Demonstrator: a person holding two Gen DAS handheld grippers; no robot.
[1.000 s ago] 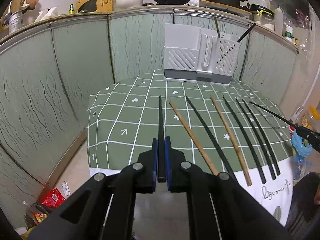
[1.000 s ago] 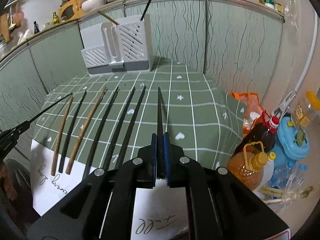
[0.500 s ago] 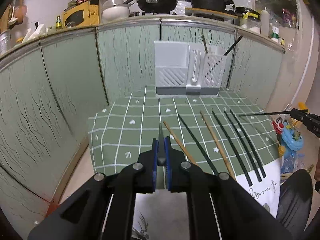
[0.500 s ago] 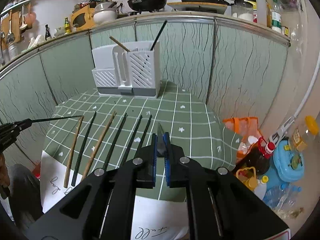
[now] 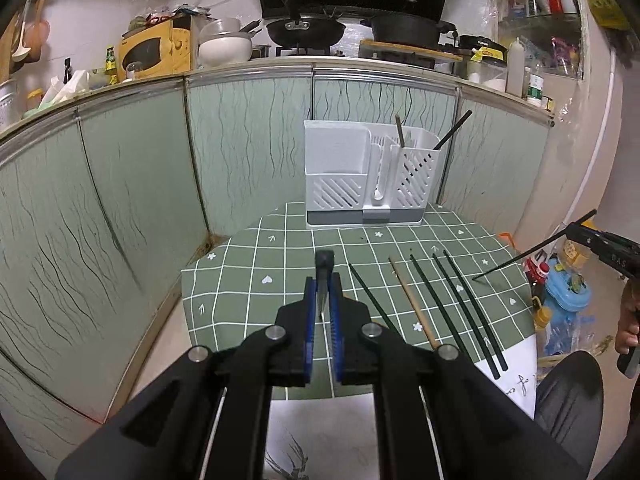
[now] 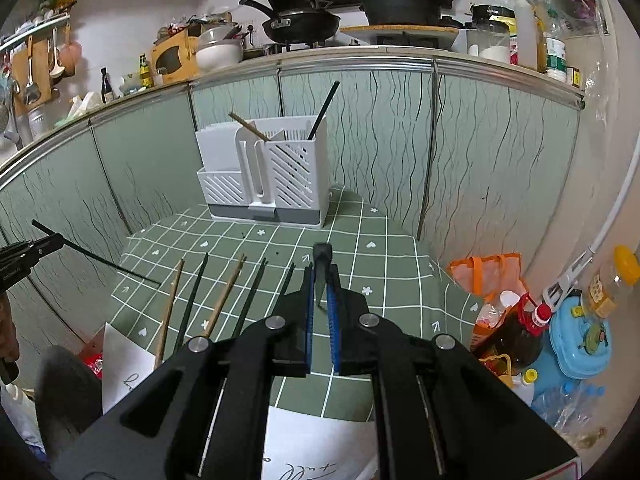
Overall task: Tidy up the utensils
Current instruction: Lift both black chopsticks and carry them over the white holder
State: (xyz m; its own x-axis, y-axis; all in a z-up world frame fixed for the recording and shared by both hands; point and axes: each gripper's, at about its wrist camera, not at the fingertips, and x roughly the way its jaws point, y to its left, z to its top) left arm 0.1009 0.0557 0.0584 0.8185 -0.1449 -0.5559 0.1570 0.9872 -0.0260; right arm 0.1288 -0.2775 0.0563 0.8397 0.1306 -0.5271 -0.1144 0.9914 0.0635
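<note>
In the left wrist view my left gripper (image 5: 323,286) is shut on a black chopstick (image 5: 324,264) that points straight ahead, lifted above the green checked tablecloth (image 5: 248,280). My right gripper (image 6: 322,280) is likewise shut on a second black chopstick (image 6: 322,258). Each gripper shows in the other's view, the right gripper (image 5: 580,234) at the right edge and the left gripper (image 6: 54,241) at the left edge. Several black and two wooden chopsticks (image 5: 412,300) (image 6: 226,296) lie side by side on the cloth. The white utensil holder (image 5: 366,176) (image 6: 264,172) stands at the table's far edge with one wooden and one black chopstick in it.
Green cabinet panels (image 5: 248,148) close in the table at the back and left. On the floor to the right stand oil bottles (image 6: 516,332), a blue container (image 6: 580,340) and an orange bag (image 6: 486,272). A person's knee (image 5: 568,392) is at the near right.
Both grippers have risen with their chopsticks, which have left the cloth. The table and the holder now look lower and farther away in both views.
</note>
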